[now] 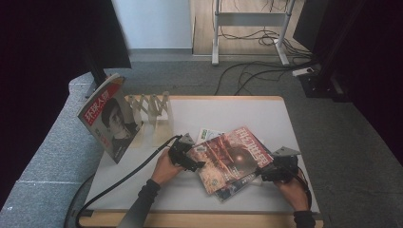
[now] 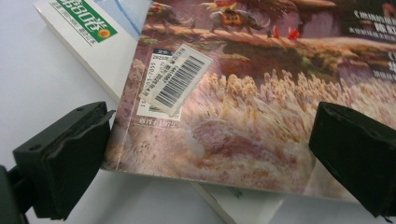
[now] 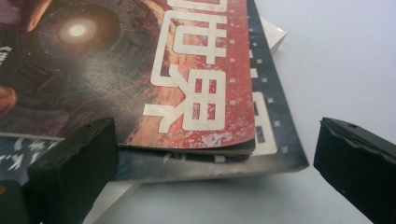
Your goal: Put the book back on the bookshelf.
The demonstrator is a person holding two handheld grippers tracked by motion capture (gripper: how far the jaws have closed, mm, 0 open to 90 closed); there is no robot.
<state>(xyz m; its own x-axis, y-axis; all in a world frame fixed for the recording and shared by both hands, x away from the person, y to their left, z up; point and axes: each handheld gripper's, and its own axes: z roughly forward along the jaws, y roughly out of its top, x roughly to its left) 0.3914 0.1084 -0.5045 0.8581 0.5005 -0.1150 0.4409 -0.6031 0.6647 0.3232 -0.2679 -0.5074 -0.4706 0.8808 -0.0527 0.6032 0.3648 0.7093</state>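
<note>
A red-brown magazine (image 1: 231, 156) lies on top of a small pile in the middle of the white table (image 1: 228, 111). Under it are a dark magazine (image 3: 275, 140) and a white book (image 2: 88, 42). My left gripper (image 1: 192, 163) is open at the pile's left corner. In the left gripper view that corner, with its barcode sticker (image 2: 180, 79), lies between the jaws of my left gripper (image 2: 210, 163). My right gripper (image 1: 266, 172) is open at the pile's right edge. Its jaws (image 3: 215, 168) straddle the edges of the top magazine (image 3: 140, 70) and the dark one.
Another magazine (image 1: 110, 118), with a portrait on its red cover, stands tilted in a wooden folding rack (image 1: 152, 109) at the table's back left. Cables trail from both grippers. Beyond the table are a grey carpet, a desk frame and floor cables.
</note>
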